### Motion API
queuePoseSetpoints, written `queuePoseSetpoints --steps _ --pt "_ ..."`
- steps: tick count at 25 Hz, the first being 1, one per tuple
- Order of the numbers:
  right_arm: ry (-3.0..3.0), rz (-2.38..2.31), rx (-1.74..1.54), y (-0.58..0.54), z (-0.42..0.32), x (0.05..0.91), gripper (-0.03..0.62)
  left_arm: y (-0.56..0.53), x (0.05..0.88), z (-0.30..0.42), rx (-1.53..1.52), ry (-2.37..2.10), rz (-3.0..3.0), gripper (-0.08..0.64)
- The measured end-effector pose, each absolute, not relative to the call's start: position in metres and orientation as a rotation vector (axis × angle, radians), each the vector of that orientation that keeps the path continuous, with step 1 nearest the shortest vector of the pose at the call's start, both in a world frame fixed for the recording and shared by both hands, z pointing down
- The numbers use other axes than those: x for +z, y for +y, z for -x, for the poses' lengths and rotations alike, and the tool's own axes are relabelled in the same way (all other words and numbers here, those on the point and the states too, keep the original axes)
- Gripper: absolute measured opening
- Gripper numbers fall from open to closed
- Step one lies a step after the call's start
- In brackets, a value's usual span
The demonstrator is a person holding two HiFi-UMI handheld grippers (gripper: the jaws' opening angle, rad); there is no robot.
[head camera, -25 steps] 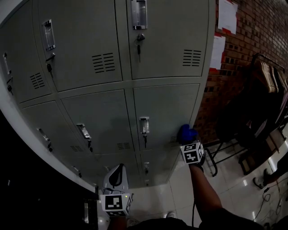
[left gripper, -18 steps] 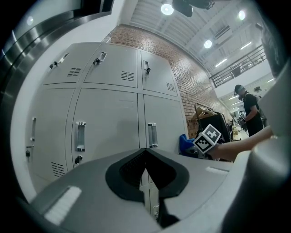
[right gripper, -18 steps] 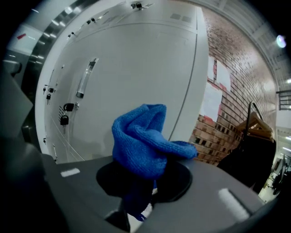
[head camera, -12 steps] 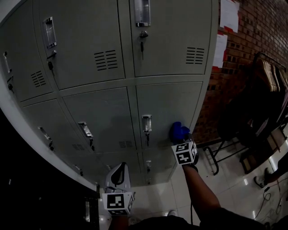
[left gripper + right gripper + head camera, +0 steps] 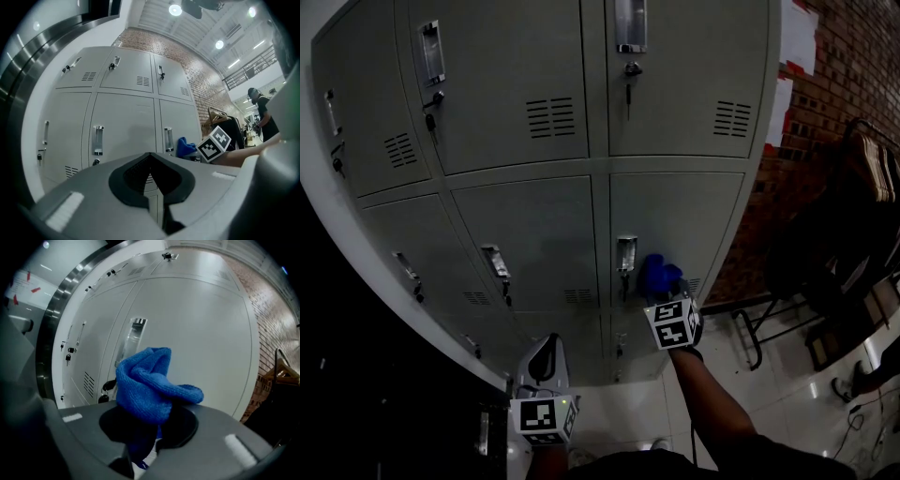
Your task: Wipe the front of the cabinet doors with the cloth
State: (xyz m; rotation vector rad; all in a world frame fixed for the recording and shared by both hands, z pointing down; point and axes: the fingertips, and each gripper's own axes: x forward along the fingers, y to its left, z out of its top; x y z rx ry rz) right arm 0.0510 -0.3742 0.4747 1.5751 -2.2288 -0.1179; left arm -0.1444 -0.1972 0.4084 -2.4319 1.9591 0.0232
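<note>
We face smooth grey metal cabinet doors [image 5: 534,234], all shut, each with slatted vents and a recessed shiny handle [image 5: 625,255]. Our right gripper [image 5: 143,451] pinches a blue cloth [image 5: 150,380], a soft, knitted-looking bunch crumpled above the jaws. The cloth is at the front of a lower door, just right of its handle; we cannot tell whether it touches. Our left gripper [image 5: 155,201] hangs lower, jaws closed together on nothing

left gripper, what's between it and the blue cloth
In the head view, only grey cabinet doors show between the left gripper and the cloth clamped in the right gripper.
</note>
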Motion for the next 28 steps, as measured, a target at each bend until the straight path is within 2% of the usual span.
queuePoseSetpoints --steps 7,16,20,28 --pt "-2.286 -1.505 -0.147 -0.371 -0.009 0.472 0.094 -0.191 0.409 0.157 0.028 1.983 2.41 0.017" --pt "-2.333 -1.553 -0.171 -0.362 -0.022 0.466 0.095 -0.189 0.411 0.162 0.039 2.001 2.408 0.017" --pt "-2.271 -1.609 -0.148 -0.358 -0.053 0.483 0.095 -0.191 0.41 0.151 0.046 1.975 2.428 0.017" --pt "-2.044 -1.776 0.021 -0.362 -0.164 0.522 0.095 -0.195 0.414 0.141 0.027 1.975 2.438 0.017"
